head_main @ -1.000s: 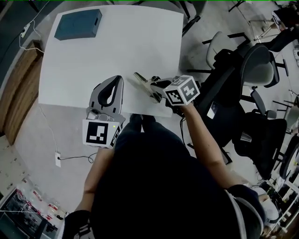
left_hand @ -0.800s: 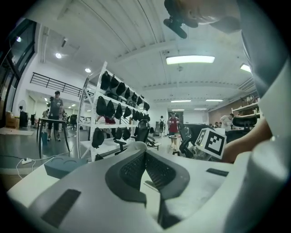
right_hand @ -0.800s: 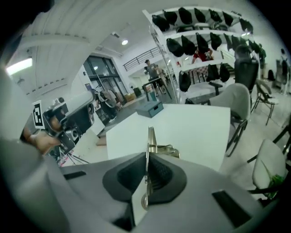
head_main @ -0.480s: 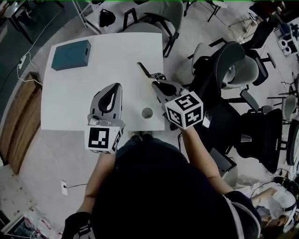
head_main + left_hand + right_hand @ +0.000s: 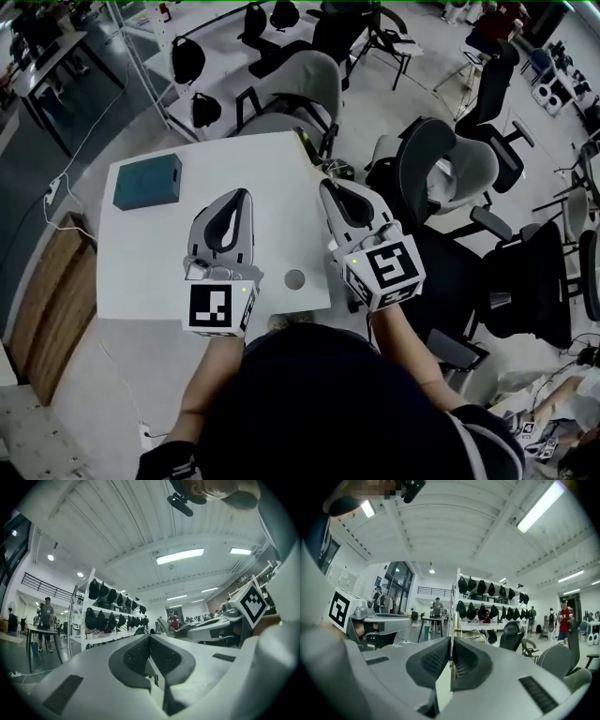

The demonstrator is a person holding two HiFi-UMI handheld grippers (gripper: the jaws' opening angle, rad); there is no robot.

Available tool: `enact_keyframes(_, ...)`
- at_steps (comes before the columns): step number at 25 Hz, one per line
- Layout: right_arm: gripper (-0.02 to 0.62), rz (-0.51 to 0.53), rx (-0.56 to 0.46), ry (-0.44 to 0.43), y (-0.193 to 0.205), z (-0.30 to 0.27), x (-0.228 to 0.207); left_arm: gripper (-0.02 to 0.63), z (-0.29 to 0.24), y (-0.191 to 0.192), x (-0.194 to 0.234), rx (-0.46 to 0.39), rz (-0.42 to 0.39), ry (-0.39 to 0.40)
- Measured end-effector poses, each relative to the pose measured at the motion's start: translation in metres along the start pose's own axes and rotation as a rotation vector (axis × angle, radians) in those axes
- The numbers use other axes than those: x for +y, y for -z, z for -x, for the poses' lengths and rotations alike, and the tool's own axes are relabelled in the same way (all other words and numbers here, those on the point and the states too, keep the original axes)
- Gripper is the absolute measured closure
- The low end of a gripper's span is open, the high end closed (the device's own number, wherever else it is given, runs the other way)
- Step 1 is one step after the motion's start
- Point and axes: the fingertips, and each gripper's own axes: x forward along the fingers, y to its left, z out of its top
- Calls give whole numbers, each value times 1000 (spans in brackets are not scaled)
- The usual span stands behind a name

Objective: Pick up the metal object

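A thin flat metal object [image 5: 307, 147] sticks out beyond the tip of my right gripper [image 5: 328, 186], which is shut on it and held up above the right edge of the white table [image 5: 141, 262]. In the right gripper view the metal object [image 5: 457, 624] stands edge-on, pinched between the dark pads of the gripper [image 5: 451, 641]. My left gripper [image 5: 240, 197] hangs over the middle of the table. Seen in its own view, the left gripper [image 5: 150, 639] has its pads pressed together with nothing between them. Both point up and away from the tabletop.
A teal box [image 5: 147, 181] lies at the table's far left corner. A round hole [image 5: 295, 278] sits near the table's near right edge. Office chairs [image 5: 441, 178] crowd the right side, and another chair [image 5: 295, 89] stands behind the table. Bags hang on a rack [image 5: 492, 592].
Both grippers have risen from just above the tabletop and now point upward. The right one has carried the metal object up with it. More of the room is in view.
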Motion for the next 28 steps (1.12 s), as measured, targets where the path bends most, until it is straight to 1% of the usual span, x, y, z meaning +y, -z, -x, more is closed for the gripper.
enact_keyframes(3,568,24,-82,51,-27,10,-8,583,-5,-19,-2,-34,1,-5)
enact_keyframes(5,567,40,-134,83,-41,16,-11,583,-7,-23,-2,-29,-7,-6)
enact_keyframes(8,566,111,-213,129,-60,23,-15,583,-9,-30,-4,-34,-14,-3)
enact_keyframes(11,566,142,-257,161,-70,28,-16,583,-10,-33,-6,-38,-13,-1)
enact_keyframes(14,566,148,-277,174,-72,31,-19,583,-13,-34,-10,-40,-11,2)
enact_keyframes(21,566,141,-286,169,-72,30,-21,583,-13,-32,-10,-35,-14,-3)
enact_keyframes(25,566,156,-276,166,-68,31,-21,583,-14,-30,-13,-29,-15,-3)
enact_keyframes(28,568,144,-274,157,-66,31,-22,583,-14,-29,-15,-24,-15,-3)
